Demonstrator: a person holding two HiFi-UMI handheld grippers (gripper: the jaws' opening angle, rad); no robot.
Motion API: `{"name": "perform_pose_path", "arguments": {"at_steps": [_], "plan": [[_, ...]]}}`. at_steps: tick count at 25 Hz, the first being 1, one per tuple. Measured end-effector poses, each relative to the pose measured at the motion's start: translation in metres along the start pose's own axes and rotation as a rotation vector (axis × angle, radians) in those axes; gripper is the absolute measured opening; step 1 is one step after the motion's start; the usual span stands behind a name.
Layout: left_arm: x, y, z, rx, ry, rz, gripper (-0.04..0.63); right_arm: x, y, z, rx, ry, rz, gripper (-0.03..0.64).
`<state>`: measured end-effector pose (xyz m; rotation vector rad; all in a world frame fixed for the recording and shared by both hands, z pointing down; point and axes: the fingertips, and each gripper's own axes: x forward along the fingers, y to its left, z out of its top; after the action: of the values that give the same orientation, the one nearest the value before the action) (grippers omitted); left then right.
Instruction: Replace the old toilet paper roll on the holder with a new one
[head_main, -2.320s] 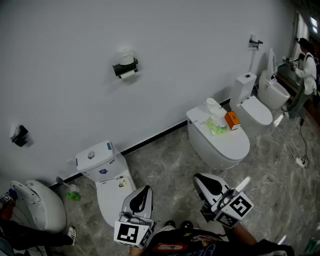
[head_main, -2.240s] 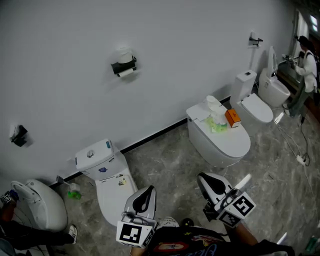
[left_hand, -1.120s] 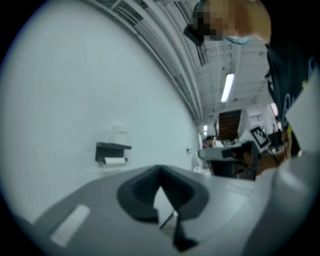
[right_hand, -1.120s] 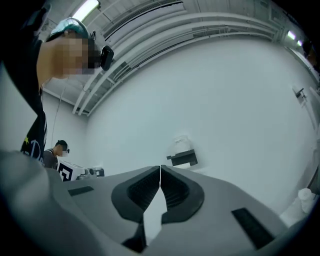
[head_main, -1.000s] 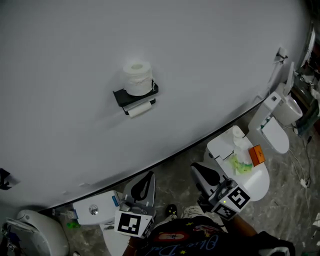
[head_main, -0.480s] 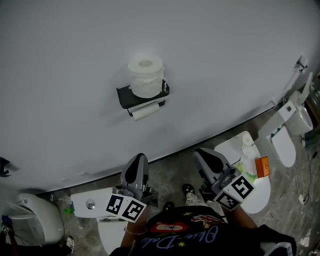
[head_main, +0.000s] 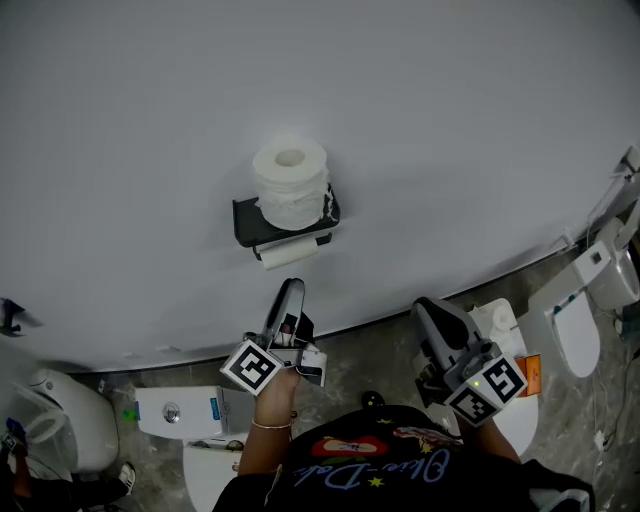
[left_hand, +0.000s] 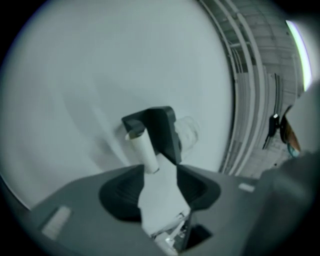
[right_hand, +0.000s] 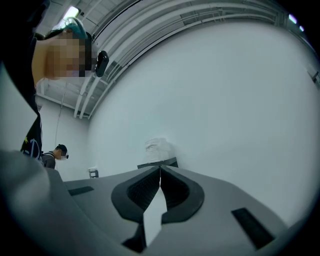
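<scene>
White toilet paper roll, black holder, pale grey wall, veined grey floor at six o'clock, orange box at four o'clock, and black-and-white square markers on the left gripper and right gripper.

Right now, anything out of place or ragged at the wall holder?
Yes. A full roll stands on end on top of the black holder, its outer wraps rumpled. Under the holder hangs only a thin roll, nearly spent. Nothing looks spilled or broken.
</scene>
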<state>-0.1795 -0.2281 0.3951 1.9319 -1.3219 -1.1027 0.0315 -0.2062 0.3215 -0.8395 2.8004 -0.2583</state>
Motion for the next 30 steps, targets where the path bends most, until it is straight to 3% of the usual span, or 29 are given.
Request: {"name": "perform_pose_path", "arguments": {"at_steps": [2,5,13,15,16,21,30], "plan": [[0.011,0.005,0.001,-0.055,-0.012,-0.021,0.246,0.003,-0.01,-0.003,-0.005,0.017,-0.005,0.012],[0.023,0.014,0.006,-0.078,-0.037,-0.018,0.262,0.004,-0.018,-0.005,-0.001,0.031,-0.007,0.012],[0.041,0.034,0.027,-0.154,-0.144,-0.014,0.262,0.005,-0.036,-0.007,0.02,0.037,-0.023,0.012],[0.042,0.037,0.027,-0.159,-0.154,-0.011,0.174,0.005,-0.038,-0.009,0.026,0.038,-0.027,0.012],[0.042,0.038,0.027,-0.161,-0.157,-0.015,0.173,0.004,-0.039,-0.01,0.029,0.039,-0.03,0.012],[0.047,0.037,0.024,-0.159,-0.139,-0.031,0.166,0.0,-0.046,-0.015,0.05,0.039,-0.057,0.012],[0.086,0.021,-0.015,-0.188,-0.015,-0.08,0.166,-0.027,-0.065,-0.012,0.061,0.018,-0.154,0.012]]}}
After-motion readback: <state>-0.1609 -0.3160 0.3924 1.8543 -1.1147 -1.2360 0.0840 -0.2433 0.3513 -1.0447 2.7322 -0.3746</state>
